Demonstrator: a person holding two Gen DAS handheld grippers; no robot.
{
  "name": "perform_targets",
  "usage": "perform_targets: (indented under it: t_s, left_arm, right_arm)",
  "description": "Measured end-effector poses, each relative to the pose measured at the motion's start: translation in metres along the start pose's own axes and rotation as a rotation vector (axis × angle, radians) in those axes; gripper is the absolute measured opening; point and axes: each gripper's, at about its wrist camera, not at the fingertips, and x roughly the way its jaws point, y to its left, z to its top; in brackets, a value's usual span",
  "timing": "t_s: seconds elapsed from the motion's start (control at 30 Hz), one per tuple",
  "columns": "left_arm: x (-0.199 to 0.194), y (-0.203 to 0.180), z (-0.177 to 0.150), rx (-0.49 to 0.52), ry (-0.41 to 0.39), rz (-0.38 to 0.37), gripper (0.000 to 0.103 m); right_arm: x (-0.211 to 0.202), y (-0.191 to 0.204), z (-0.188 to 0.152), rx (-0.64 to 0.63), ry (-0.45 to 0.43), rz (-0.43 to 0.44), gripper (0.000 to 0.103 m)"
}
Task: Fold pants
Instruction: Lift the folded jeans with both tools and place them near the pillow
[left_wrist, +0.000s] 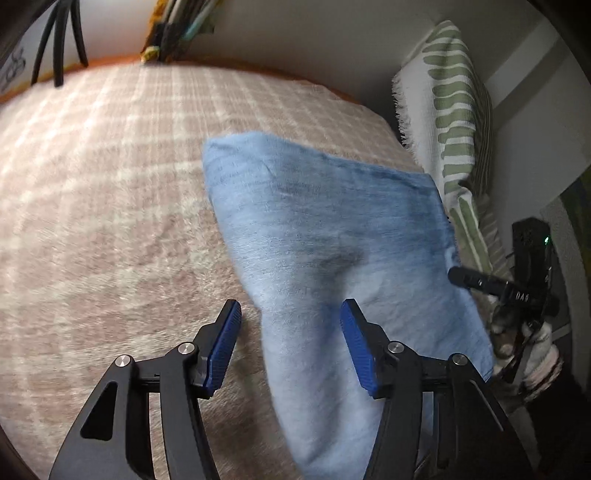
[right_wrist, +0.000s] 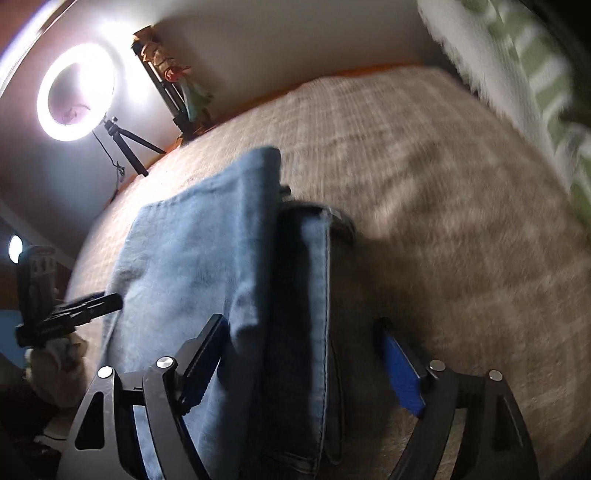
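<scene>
The pants (left_wrist: 332, 236), light blue denim, lie folded on a pink checked blanket (left_wrist: 110, 192) covering the bed. In the left wrist view they run from 12 o'clock of the left gripper (left_wrist: 291, 314) down between its fingers and out the bottom edge. The jaws are spread, and the blue pads (left_wrist: 223, 347) do not press the cloth. The right gripper (right_wrist: 303, 332) also stands spread wide. A folded layer of denim passes between its fingers, lying against the left pad; the right pad (right_wrist: 402, 369) is clear of it. At 2 o'clock in the left view a green-striped cloth (left_wrist: 454, 122) hangs at the bed's edge. At 10 o'clock in the right view a ring light (right_wrist: 75, 92) glows on a tripod (right_wrist: 129, 144). No containers show.
</scene>
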Motion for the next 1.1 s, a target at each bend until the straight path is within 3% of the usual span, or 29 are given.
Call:
perform_targets:
  t_s: [0.07, 0.13, 0.2, 0.23, 0.27, 0.3, 0.37, 0.47, 0.73, 0.9, 1.1]
  left_arm:
    - [0.001, -0.001, 0.000, -0.008, -0.014, -0.017, 0.053]
    - [0.005, -0.006, 0.001, -0.002, -0.014, -0.022, 0.047]
    - [0.008, -0.008, 0.000, 0.000, -0.011, -0.024, 0.036]
    - [0.008, -0.009, 0.000, -0.004, -0.016, -0.021, 0.027]
    - [0.008, -0.012, 0.001, -0.005, -0.022, -0.024, 0.022]
    - [0.007, -0.016, 0.001, 0.001, -0.030, -0.022, 0.019]
    - [0.000, -0.026, 0.002, 0.044, -0.059, -0.008, 0.016]
    - [-0.012, -0.036, 0.005, 0.085, -0.092, -0.005, 0.015]
    - [-0.027, -0.045, 0.033, 0.121, -0.149, -0.003, 0.014]
    - [-0.032, -0.041, 0.065, 0.147, -0.185, 0.003, 0.014]
    - [-0.024, -0.041, 0.128, 0.171, -0.231, 0.020, 0.014]
  right_arm:
    - [0.001, 0.001, -0.002, 0.000, -0.013, 0.063, 0.085]
    - [0.007, 0.009, -0.003, -0.009, 0.006, 0.108, 0.072]
    - [0.011, 0.020, -0.005, -0.036, 0.012, 0.087, 0.058]
    - [0.011, 0.025, -0.004, -0.050, 0.010, 0.060, 0.056]
    - [0.008, 0.030, -0.004, -0.061, -0.003, 0.045, 0.040]
    - [0.004, 0.035, -0.003, -0.070, -0.015, 0.009, 0.026]
    - [-0.005, 0.047, -0.003, -0.101, -0.035, -0.049, 0.018]
    - [-0.020, 0.070, -0.003, -0.167, -0.091, -0.130, 0.016]
    - [-0.048, 0.110, 0.031, -0.266, -0.173, -0.160, 0.014]
    - [-0.051, 0.118, 0.075, -0.314, -0.218, -0.200, 0.014]
    - [-0.042, 0.110, 0.136, -0.331, -0.264, -0.234, 0.014]
